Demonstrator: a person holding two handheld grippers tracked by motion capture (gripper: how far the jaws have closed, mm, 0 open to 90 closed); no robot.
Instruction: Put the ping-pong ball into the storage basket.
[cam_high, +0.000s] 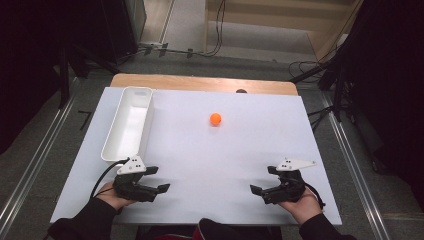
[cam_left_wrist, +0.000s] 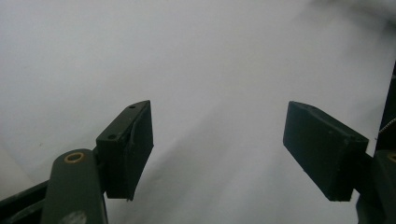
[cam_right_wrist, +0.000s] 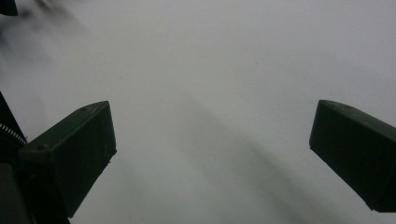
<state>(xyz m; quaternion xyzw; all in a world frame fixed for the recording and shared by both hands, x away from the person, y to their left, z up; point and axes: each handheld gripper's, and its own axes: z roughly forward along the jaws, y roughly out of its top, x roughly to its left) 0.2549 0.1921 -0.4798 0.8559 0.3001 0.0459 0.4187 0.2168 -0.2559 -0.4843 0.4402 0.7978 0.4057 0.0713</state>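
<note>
Both grippers are sitting spread and empty: left gripper (cam_high: 159, 179), right gripper (cam_high: 262, 180); orange ball (cam_high: 215, 118) is lying mid-counter (cam_high: 200, 165), well apart from them.

The high view is evenly lit and fairly sharp, its surroundings dark. The white tabletop (cam_high: 240, 150) glares softly. Both gripper views are dim and greyish, with soft diffuse shadows and blurred far corners.

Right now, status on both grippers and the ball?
Left gripper and right gripper open, empty, low at the near table edge. Orange ball mid-table, untouched. White bin on the left, empty. Path to ball clear.
</note>
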